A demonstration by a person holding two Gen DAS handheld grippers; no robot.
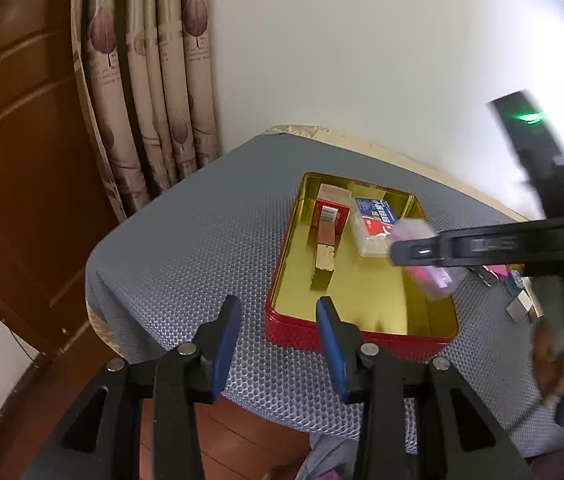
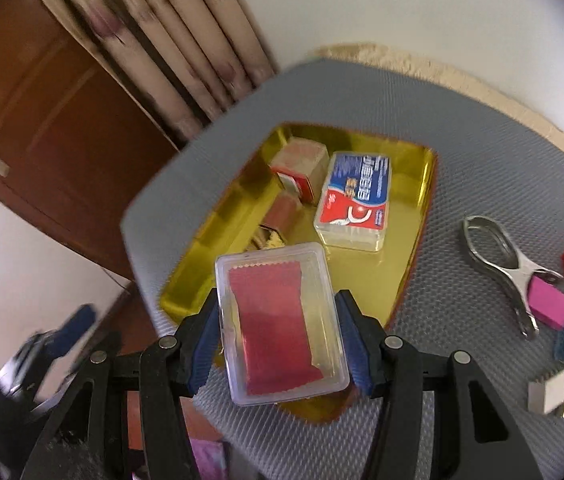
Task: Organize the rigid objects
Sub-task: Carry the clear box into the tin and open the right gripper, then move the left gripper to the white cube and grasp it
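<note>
Right wrist view only: silver metal clip (image 2: 498,268) and coloured blocks (image 2: 548,307) beside red tin with gold interior (image 2: 422,208). Right gripper (image 2: 277,338) jaws clamping clear plastic case with red sheet (image 2: 282,322) above tin. Left gripper (image 1: 277,320) jaws narrowly apart, empty, over grey desk (image 1: 169,248).

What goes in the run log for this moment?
left gripper: open, empty | right gripper: shut on clear plastic box | over gold-lined red tin
</note>
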